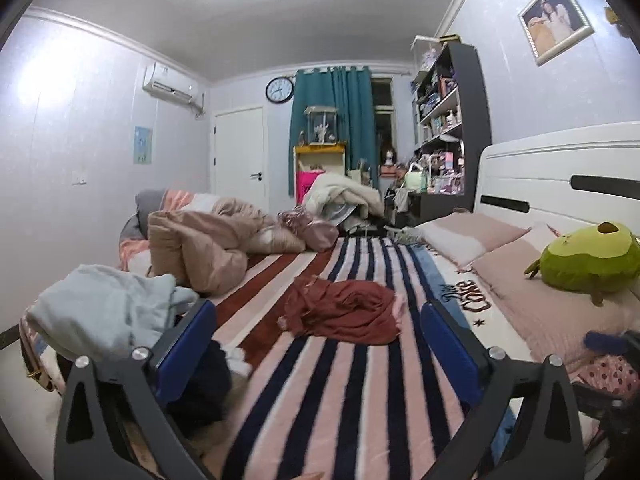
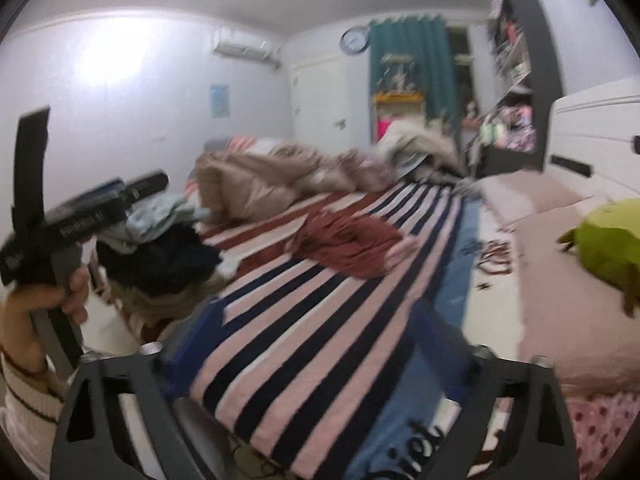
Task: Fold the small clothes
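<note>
Rust-red cloth, the small garment (image 1: 344, 312), lies crumpled on the striped blanket (image 1: 340, 392) straight ahead of our left gripper (image 1: 318, 344), beyond its fingertips and apart from them. Both blue-padded fingers (image 1: 188, 344) of that gripper stand wide apart with only blanket between them; we hold nothing there.

To the outer side of the left finger sits a heap of clothes (image 1: 108, 308), pale blue on top with dark navy pieces under it, just beside the finger. Past the right finger, further off, the pink pillows (image 1: 532, 276) lie along the white headboard (image 1: 560, 176), with a green avocado plush (image 1: 588, 260) resting on the nearer one.

Our right gripper (image 2: 316, 340) is blurred, yet its two fingers read as spread wide, again with bare striped blanket between them and nothing gripped. From this view the rust-red garment (image 2: 348, 240) is ahead of the fingertips, well apart from them. Off to the left of these fingers we see our left hand (image 2: 44, 312) wrapped round the handle of the other gripper, raised above the same pile of clothes.
</note>
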A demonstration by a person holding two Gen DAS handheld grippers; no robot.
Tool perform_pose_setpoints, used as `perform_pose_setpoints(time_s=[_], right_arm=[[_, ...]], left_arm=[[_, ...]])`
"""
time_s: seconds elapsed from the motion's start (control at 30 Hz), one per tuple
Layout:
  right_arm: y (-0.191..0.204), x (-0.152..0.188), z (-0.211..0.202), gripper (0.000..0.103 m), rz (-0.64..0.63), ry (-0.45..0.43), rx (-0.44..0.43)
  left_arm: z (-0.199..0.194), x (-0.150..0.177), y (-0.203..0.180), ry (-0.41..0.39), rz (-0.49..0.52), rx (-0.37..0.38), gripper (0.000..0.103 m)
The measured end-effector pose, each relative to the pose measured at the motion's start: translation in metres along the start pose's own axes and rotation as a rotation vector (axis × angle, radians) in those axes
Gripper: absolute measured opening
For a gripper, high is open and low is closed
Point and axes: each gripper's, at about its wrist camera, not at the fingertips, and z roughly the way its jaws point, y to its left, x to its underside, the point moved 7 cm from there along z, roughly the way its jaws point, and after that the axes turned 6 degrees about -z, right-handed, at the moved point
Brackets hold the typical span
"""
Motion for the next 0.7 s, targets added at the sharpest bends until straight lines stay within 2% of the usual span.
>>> perform_pose_setpoints(time_s=[0.13, 0.27, 0.4, 0.7], right_arm=[[-0.011, -0.002, -0.022, 0.102, -0.005, -0.043, 0.068], [-0.019, -0.002, -0.031, 0.102, -0.005, -0.051, 0.100], [-0.023, -0.002, -0.034, 0.102, 0.003, -0.058, 0.112], [-0.026, 0.000, -0.040, 0.102, 0.025, -0.070, 0.110]], left_arm=[[0.000, 0.009, -0.020, 0.006, -0.001, 0.037, 0.101], [-0.002, 0.015, -0.035, 0.019, 0.008, 0.063, 0.101], [-0.004, 0.018, -0.041, 0.027, 0.000, 0.084, 0.101], [-0.002, 0.020, -0.043, 0.030, 0.000, 0.081, 0.101]])
